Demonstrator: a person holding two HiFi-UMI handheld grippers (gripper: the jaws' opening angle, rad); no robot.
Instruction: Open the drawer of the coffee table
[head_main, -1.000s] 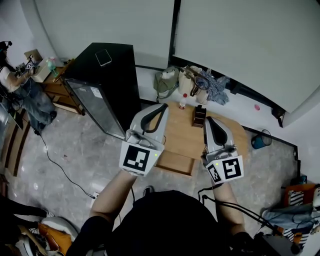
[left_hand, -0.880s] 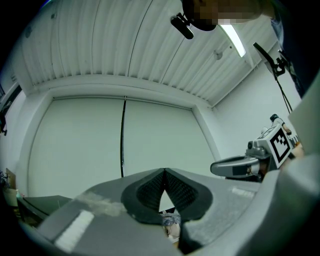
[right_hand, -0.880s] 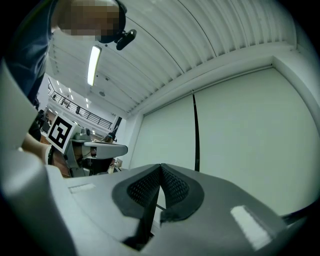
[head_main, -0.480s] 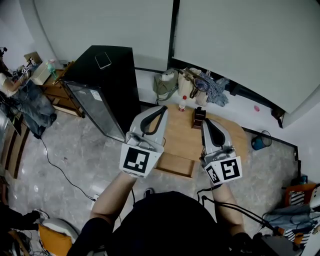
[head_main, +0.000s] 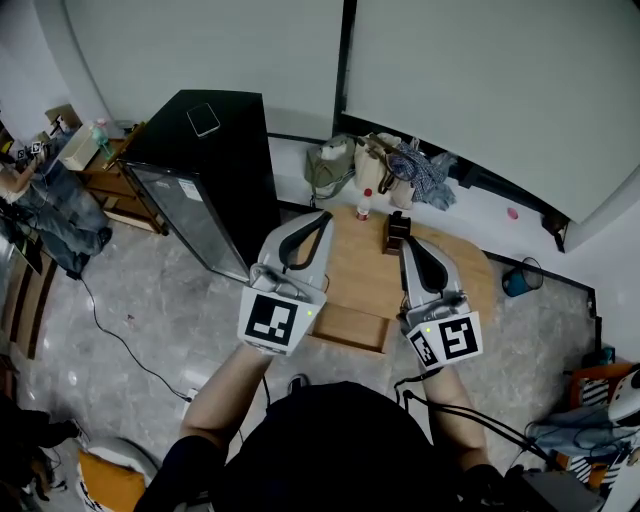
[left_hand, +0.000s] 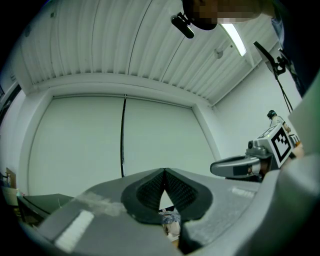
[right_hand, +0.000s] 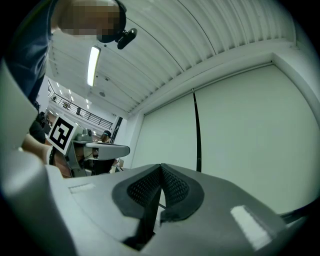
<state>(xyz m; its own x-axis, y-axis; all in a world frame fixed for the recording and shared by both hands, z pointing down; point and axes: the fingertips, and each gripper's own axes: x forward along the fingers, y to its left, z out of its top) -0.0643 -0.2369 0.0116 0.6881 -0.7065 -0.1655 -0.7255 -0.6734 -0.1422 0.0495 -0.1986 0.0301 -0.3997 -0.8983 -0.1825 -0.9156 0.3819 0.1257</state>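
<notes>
Currently both tools are fully closed with nothing gripped. Left tool (head_main: 324, 214) and right tool (head_main: 407, 243) are held side by side above the wooden table (head_main: 365, 275), tips aimed toward the wall. Drawer (head_main: 348, 328) sticks out of the table's near edge, between the tools, neither on it.

Bottle (head_main: 365, 207) on coffee table (head_main: 362, 275) far edge, cabinet (head_main: 215, 165) to its left, bags (head_main: 345, 165) behind

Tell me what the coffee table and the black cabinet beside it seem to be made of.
Coffee table: light wood or veneer, matt; pale brown, even tone.
Black cabinet: likely painted metal or plastic, smooth; its front looks like glass, showing reflections.
</notes>
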